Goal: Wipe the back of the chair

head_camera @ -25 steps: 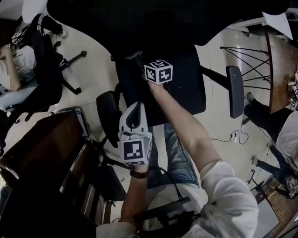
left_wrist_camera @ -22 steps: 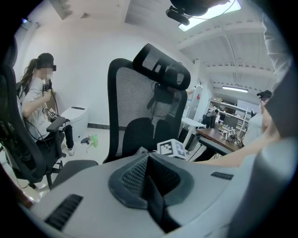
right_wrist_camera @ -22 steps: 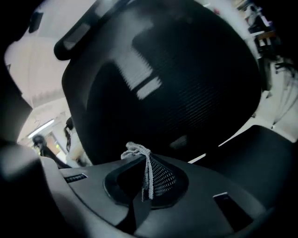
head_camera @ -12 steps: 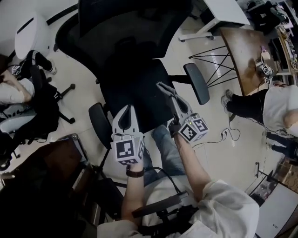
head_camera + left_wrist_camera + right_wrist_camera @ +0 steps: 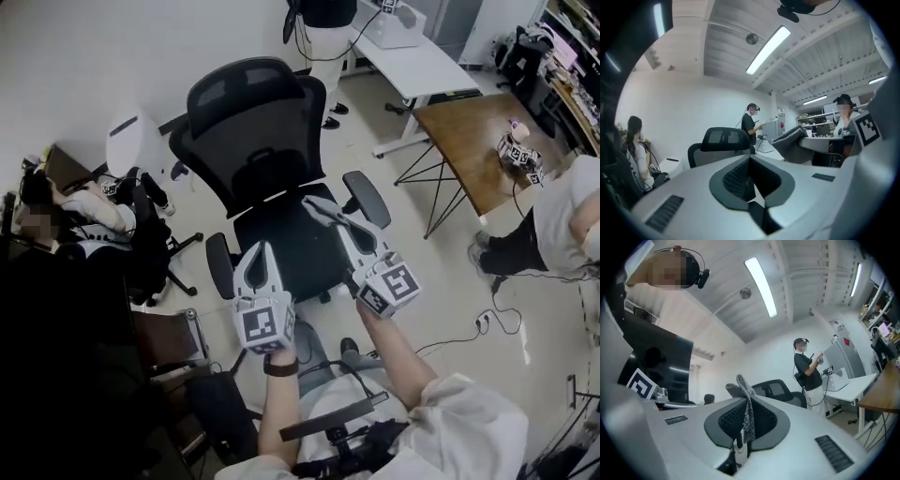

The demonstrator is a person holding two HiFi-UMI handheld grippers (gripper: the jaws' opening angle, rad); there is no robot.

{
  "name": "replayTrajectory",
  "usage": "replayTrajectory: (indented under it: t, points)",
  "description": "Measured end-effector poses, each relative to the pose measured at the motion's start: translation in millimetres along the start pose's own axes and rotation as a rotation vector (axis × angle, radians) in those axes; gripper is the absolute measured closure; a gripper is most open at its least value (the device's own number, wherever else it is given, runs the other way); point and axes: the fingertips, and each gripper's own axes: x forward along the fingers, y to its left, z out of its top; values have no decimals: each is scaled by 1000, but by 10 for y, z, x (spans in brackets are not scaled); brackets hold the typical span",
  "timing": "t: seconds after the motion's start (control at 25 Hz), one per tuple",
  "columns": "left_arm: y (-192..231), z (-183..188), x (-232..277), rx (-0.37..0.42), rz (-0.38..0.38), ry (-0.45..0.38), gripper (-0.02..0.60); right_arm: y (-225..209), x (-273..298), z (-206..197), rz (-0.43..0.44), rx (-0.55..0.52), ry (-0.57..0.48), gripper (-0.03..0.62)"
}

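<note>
**A:** Holding the cloth [image 5: 749, 423] in the right gripper [image 5: 746, 405]. Jaws are pinched on one narrow fold, and the rest flops loose above the tips. Left gripper [image 5: 750, 161] is pressed together with nothing in it.

**B:** Where's the chair?

**A:** Chair [image 5: 272, 202] is straight ahead. Its seat [image 5: 305, 253] faces us, just below both grippers, with the mesh back [image 5: 246, 155] upright beyond. The cloth hangs over the seat, apart from the back. No wipe contact yet.

**B:** Failure modes?

**A:** Three, my read.
1. The grip is thin, so dragging across mesh could pull the cloth out of the jaws.
2. It looks like a swivel office chair, so pushing on the back could turn it or roll it away. Nothing steadies it, and the left gripper isn't touching it.
3. The armrest [image 5: 366, 199] sits just beside the right gripper, easy to clip on the reach in.

Also, bare jaw tips could snag the mesh if the loose end folds the wrong way.

**B:** Any labels or brand to log?

**A:** None readable. No brand shows on the chair or cloth. The marker cube [image 5: 263, 324] on each gripper carries black-and-white square patterns only, no letters. There's a small red patch on a grey cabinet [image 5: 843, 357] in the background, too small to read.
</note>
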Motion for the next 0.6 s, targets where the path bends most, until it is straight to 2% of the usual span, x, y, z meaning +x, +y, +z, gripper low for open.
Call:
replayTrajectory:
  t: [0.24,0.36,0.48,0.6]
  points:
    - [-924,-17,-1139,22,-4,19,568,520,-1152,298,60,55,-4,573]
    - [-1007,55,-1550,3,-4,11,568,780,-1507,444,63,53,-9,572]
    - [-957,227,-1645,4,-6,-31,568,906,-1503,603,80,26,-22,572]
    - [-954,434,-1715,3,-3,-34,568,1016,-1474,775,95,28,-16,572]
